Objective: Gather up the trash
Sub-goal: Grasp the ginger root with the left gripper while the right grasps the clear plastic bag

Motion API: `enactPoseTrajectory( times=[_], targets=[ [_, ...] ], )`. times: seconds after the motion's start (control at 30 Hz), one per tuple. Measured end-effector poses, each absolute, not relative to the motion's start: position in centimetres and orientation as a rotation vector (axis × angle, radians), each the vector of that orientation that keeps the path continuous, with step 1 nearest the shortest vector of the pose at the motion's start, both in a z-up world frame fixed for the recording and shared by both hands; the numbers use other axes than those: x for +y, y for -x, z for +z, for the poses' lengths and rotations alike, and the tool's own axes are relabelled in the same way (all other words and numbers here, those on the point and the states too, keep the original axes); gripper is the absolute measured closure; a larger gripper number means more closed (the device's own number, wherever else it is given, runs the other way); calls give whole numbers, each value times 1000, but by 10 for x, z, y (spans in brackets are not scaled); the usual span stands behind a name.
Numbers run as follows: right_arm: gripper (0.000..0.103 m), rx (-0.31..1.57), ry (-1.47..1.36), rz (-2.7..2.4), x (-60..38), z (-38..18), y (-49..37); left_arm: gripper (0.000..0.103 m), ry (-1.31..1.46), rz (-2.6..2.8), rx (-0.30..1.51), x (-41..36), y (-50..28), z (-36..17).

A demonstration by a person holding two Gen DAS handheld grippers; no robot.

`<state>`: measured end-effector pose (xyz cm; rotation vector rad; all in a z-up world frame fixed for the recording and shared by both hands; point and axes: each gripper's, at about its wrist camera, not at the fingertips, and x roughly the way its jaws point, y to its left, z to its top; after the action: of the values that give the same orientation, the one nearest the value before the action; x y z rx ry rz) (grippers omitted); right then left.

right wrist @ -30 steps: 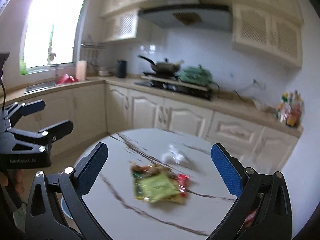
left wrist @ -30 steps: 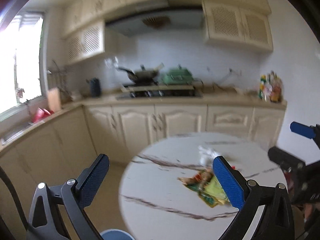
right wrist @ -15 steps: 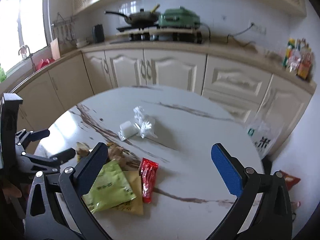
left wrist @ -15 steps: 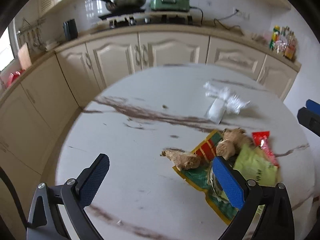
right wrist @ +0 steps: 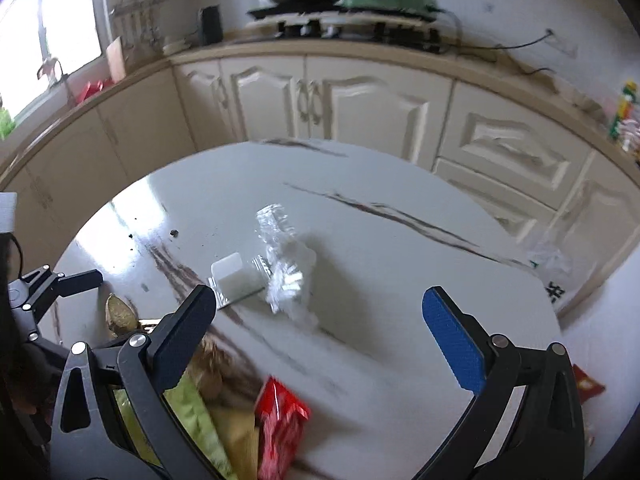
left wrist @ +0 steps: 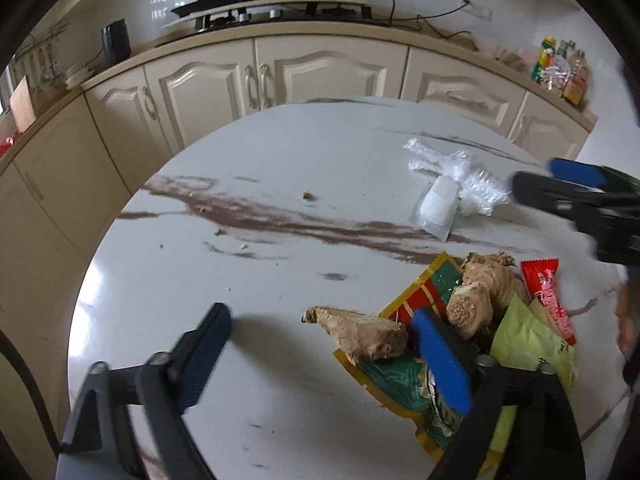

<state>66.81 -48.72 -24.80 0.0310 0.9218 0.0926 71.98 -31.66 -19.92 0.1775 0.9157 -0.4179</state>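
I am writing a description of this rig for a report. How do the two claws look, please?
Both are alike. The left claw and the right claw have black, angular, open-framed arms joined with silver round bolts. Each finger ends in a flat, rectangular, blue textured pad. A thin black cable runs beside the left one.

In the left wrist view, the right finger of the left hand-held gripper (left wrist: pixel 320 354) covered part of the green-and-gold wrapper (left wrist: pixel 394 376), and the yellow-green packet (left wrist: pixel 528 344) ran behind the gripper's frame. The print on the packets was too small to read. In the right wrist view, the red packet (right wrist: pixel 280 428) was blurred and cut off by the lower edge. The bottles (right wrist: pixel 624 120) on the far counter were smeared beyond telling apart.
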Motion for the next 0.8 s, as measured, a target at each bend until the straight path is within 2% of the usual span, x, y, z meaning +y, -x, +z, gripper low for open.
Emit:
enactPoseTrajectory(
  times=[0.03, 0.07, 0.13, 0.17, 0.27, 0.33, 0.37, 0.4, 0.43, 0.57, 0.8],
  targets=[
    [0, 937, -23, 101, -487, -253, -676, 36, -183, -429, 904, -313, -717, -197],
    [0, 957, -12, 115, -484, -259, -683, 43, -189, -439, 900, -314, -718, -197],
    [0, 986, 3, 126, -482, -270, -693, 51, -189, -460, 897, -308, -716, -198],
    [4, 999, 7, 127, -481, -275, -696, 58, -183, -474, 897, -306, -716, -198],
    [35, 1028, -10, 154, -479, -288, -699, 57, -178, -492, 896, -299, -715, -196],
    [44, 1020, 23, 143, -478, -288, -698, 58, -172, -495, 895, -294, -713, -195],
    [59, 1017, 26, 146, -477, -287, -697, 58, -163, -496, 895, -292, -713, -195],
    [79, 1014, 24, 149, -477, -285, -695, 58, -150, -504, 897, -289, -712, -195],
    [86, 1016, 24, 148, -477, -285, -694, 58, -134, -508, 900, -286, -712, -194],
    [93, 1021, 26, 151, -477, -283, -691, 58, -76, -530, 913, -270, -707, -191],
    [95, 996, -5, 150, -479, -271, -668, 58, 7, -561, 874, -236, -685, -169]
  ],
)
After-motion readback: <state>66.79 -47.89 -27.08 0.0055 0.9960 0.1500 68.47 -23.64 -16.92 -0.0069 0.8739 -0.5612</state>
